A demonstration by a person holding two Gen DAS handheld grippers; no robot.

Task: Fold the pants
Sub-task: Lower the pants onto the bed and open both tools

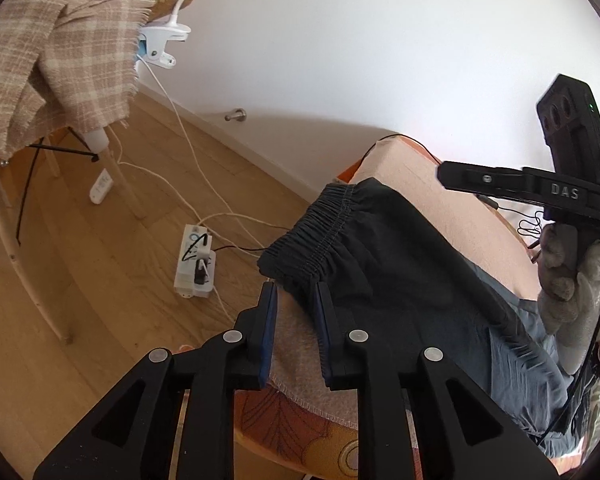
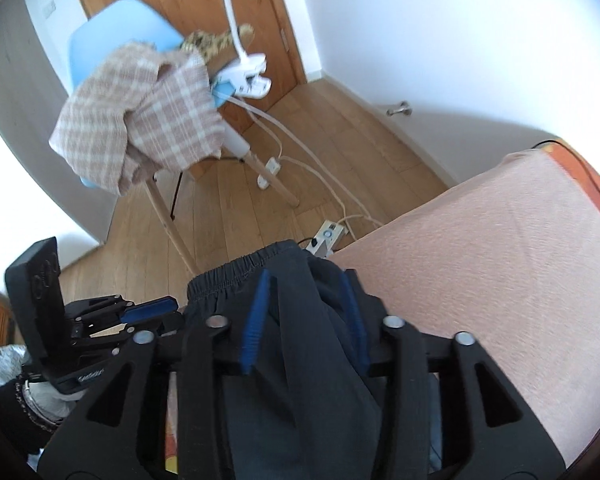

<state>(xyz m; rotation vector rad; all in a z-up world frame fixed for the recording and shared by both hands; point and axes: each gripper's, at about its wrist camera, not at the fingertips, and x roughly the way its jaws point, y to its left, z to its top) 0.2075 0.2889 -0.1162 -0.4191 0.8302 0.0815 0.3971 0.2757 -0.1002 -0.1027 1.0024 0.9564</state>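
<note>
Peach towel (image 2: 500,260) covers the surface; wood floor, power strip (image 1: 194,264), chair (image 2: 100,40) beyond. Left gripper (image 1: 296,300) spread, empty; right gripper (image 2: 306,280) spread around dark pants (image 1: 380,264).

Black plastic left gripper (image 1: 296,300) and right gripper (image 2: 306,300), blue-padded fingers (image 2: 254,320), silver round screws, triangular cut-outs, raised "DAS" lettering. Grey knitted glove (image 1: 572,292); beaded bracelet.

Pants (image 1: 380,264) on bed (image 1: 440,200), chair (image 1: 60,60) beyond.
</note>
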